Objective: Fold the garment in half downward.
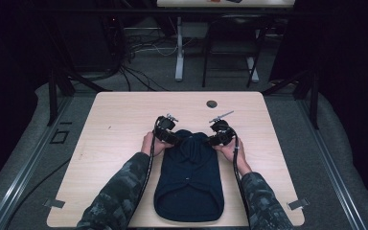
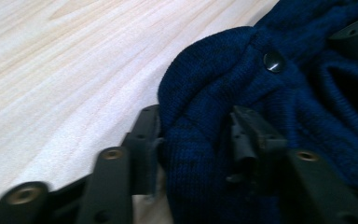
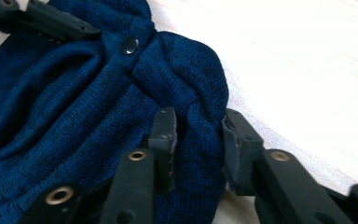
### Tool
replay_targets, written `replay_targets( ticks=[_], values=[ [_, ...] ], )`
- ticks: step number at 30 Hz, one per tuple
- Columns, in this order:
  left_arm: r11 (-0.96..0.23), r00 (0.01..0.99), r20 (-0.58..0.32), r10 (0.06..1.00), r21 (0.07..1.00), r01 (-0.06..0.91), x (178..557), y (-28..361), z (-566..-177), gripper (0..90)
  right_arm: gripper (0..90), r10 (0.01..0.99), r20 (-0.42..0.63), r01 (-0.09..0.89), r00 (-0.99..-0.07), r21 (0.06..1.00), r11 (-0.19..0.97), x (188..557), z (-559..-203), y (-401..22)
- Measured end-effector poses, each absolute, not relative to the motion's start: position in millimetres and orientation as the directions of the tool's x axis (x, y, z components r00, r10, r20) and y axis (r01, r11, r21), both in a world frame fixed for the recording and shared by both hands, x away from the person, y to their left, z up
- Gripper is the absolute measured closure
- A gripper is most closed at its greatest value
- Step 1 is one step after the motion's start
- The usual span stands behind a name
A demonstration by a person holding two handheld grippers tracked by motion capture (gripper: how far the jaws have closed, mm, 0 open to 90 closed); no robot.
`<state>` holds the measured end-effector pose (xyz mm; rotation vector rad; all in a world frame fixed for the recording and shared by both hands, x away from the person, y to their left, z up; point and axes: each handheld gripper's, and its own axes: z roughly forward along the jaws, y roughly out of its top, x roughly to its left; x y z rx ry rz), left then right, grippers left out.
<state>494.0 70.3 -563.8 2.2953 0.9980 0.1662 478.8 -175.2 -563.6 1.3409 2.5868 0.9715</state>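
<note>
Dark blue knitted garment (image 1: 189,179), matt and ribbed, with a glossy snap button (image 2: 273,61), on a pale, smooth wood-grain surface (image 1: 120,124).

Dark blue knit garment (image 1: 189,184) flat on table (image 1: 115,120); left gripper (image 1: 171,138), right gripper (image 1: 214,140) at far corners.

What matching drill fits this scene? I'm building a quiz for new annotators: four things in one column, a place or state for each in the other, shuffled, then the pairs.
Things
1. left gripper
2. right gripper
3. dark round hole
4. snap button

Places or states
A. in the bare tabletop, beyond the garment
B. pinching a fold at the knit garment's far left corner
C. on the navy knit, between the two grippers
D. pinching a fold at the garment's far right corner

Pairs: 1-B, 2-D, 3-A, 4-C
</note>
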Motion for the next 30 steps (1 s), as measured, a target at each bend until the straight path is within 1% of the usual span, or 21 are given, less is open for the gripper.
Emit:
replay_targets(
  ticks=[2, 3, 5, 9, 10, 11, 15, 22, 27, 30],
  values=[
    [-0.517, 0.710, -0.143, 0.689, 0.589, 0.621, 494, 72, -563, 64.1, 72.4, 0.754, 0.195, 0.695, -0.628, 0.578, 0.429, 477, -563, -175],
    [-0.511, 0.708, -0.146, 0.690, 0.594, 0.621, 494, 72, -563, 66.1, 73.6, 0.754, 0.168, 0.677, -0.635, 0.591, 0.439, 474, -562, -176],
    [-0.510, 0.711, -0.151, 0.687, 0.598, 0.619, 494, 73, -561, 66.9, 74.3, 0.759, 0.159, 0.670, -0.631, 0.606, 0.429, 471, -562, -177],
    [-0.511, 0.719, -0.133, 0.682, 0.616, 0.599, 490, 72, -555, 67.0, 74.9, 0.757, 0.133, 0.651, -0.640, 0.618, 0.441, 467, -557, -177],
    [-0.507, 0.717, -0.129, 0.685, 0.622, 0.596, 489, 72, -553, 66.8, 75.0, 0.757, 0.126, 0.639, -0.641, 0.634, 0.436, 466, -555, -177],
    [-0.506, 0.717, -0.123, 0.686, 0.628, 0.592, 488, 72, -550, 66.3, 75.0, 0.754, 0.122, 0.636, -0.645, 0.632, 0.442, 464, -552, -178],
    [-0.517, 0.730, -0.116, 0.674, 0.632, 0.578, 485, 74, -539, 62.7, 75.5, 0.742, 0.095, 0.589, -0.664, 0.678, 0.440, 457, -539, -180],
    [-0.507, 0.747, -0.152, 0.647, 0.646, 0.571, 481, 83, -526, 63.1, 75.8, 0.708, 0.038, 0.491, -0.705, 0.746, 0.449, 439, -515, -178],
    [-0.515, 0.769, -0.175, 0.615, 0.649, 0.560, 478, 87, -517, 62.2, 76.0, 0.696, 0.011, 0.454, -0.718, 0.765, 0.457, 430, -504, -177],
    [-0.517, 0.782, -0.173, 0.599, 0.662, 0.543, 476, 89, -512, 64.7, 76.1, 0.693, 0.001, 0.444, -0.721, 0.768, 0.461, 427, -500, -177]
  ],
)
